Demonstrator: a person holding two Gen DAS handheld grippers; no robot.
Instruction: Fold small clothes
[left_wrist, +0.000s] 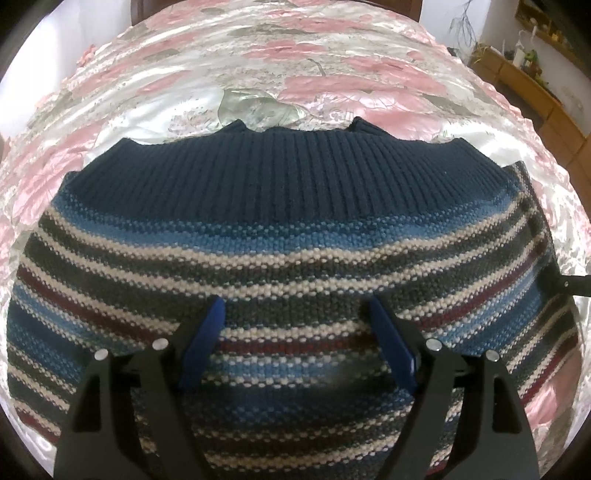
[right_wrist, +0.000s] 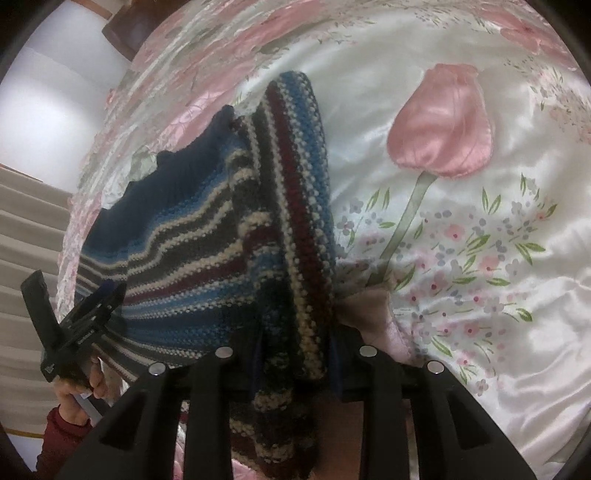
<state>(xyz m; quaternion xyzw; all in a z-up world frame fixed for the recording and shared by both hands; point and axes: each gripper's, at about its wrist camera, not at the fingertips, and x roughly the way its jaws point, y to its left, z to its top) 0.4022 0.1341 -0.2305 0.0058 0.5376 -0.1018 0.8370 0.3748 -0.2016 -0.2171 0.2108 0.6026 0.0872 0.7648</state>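
Right gripper (right_wrist: 293, 354) around striped sweater (right_wrist: 207, 258)

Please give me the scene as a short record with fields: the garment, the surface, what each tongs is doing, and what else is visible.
garment: striped knit sweater with navy ribbed band, partly lifted
surface: satin bedspread with pink tulip print
left tongs: open, fingers spread over the sweater's striped part
right tongs: shut on the sweater, a fold of knit hanging between the fingers
person: hand in a dark red sleeve holding the left tongs
background: wooden shelf by the wall
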